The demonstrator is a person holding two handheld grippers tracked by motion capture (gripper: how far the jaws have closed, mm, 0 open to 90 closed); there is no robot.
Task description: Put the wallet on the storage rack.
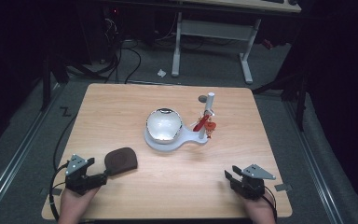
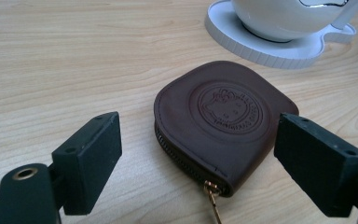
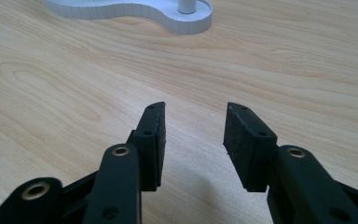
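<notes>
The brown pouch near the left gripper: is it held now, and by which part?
No. The left gripper is open around the brown pouch, without touching it. The right gripper holds nothing.

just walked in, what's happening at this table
A person holds a gripper in each hand at a wooden table. The left gripper has its jaws open around a brown coin pouch without pressing it. The right gripper is part open over bare wood. A white stand sits mid-table.
</notes>
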